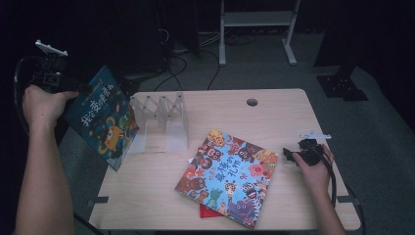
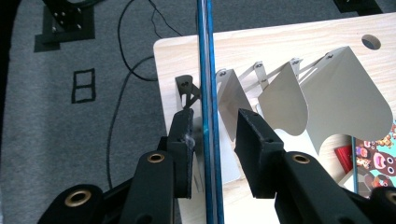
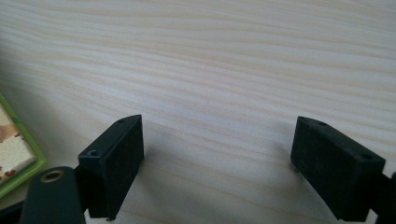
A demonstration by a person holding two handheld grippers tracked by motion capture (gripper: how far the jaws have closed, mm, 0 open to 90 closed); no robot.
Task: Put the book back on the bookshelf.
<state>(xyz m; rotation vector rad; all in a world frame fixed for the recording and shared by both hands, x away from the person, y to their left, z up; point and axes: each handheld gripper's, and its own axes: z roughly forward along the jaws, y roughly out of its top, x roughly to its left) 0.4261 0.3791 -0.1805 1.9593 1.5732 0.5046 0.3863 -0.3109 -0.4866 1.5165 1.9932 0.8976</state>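
Under big book [image 1: 228, 176]: red item [image 1: 206, 211], mostly hidden

The table [image 1: 293, 117] is pale wood-grain laminate, smooth and matt, its grain streaks plain in the right gripper view. The book rack [image 2: 327, 88] looks like thin sheet metal, satin grey and smooth, with small rivets at its hinges. Both picture books, the blue one [image 1: 100, 120] and the one lying flat [image 1: 227, 178], have glossy printed card covers; the left gripper [image 2: 215, 135] has dull black plastic pads.

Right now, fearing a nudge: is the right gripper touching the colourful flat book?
Apart. Right gripper view: bare wood separates right gripper from the colourful book edge.
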